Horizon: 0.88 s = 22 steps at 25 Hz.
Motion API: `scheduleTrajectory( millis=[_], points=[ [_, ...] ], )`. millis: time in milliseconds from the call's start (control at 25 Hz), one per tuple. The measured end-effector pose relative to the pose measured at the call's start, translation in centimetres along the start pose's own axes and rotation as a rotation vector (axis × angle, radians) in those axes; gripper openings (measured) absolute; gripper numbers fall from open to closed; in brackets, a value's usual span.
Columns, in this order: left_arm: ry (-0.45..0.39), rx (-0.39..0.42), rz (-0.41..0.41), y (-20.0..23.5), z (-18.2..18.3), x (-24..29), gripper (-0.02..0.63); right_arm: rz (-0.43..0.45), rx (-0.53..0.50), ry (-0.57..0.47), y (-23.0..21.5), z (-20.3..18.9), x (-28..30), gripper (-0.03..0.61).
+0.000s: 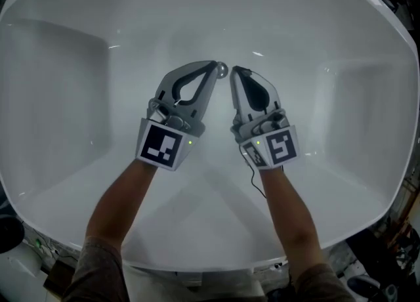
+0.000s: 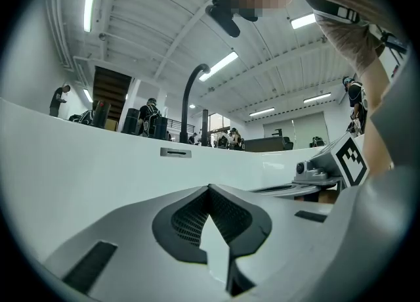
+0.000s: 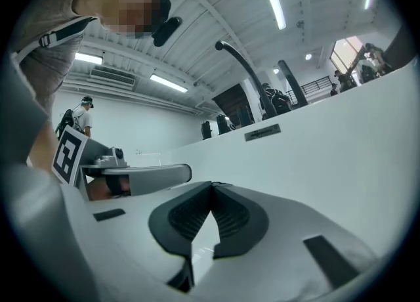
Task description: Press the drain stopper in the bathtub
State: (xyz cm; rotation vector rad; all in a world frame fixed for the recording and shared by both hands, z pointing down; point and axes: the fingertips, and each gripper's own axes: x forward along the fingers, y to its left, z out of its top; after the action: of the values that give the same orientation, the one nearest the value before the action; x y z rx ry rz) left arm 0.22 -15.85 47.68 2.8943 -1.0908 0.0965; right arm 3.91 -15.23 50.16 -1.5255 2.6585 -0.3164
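Tub [image 1: 72, 90] from above: the stopper [image 1: 222, 69] (a small chrome knob) sits on the floor between the tips of the left tool [image 1: 212, 66] and right tool [image 1: 235, 71], both clenched, empty.

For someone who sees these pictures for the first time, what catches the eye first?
The left gripper and the right gripper, side by side in the middle of the white bathtub, each with its fingers closed on nothing. Just between their tips shows a small shiny drain stopper.
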Motion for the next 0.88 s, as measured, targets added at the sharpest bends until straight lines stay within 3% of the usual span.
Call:
scheduleTrajectory(
  millis=[480, 880],
  points=[
    [-0.008, -0.021, 0.022, 1.1, -5.3, 1.5, 0.003, 0.008, 0.017, 0.053, -2.3, -6.4, 1.5, -0.003],
    [-0.008, -0.047, 0.025, 1.4, -8.1, 1.7, 0.003, -0.024, 0.043, 0.226, -4.7, -15.5, 2.9, -0.003]
  ],
)
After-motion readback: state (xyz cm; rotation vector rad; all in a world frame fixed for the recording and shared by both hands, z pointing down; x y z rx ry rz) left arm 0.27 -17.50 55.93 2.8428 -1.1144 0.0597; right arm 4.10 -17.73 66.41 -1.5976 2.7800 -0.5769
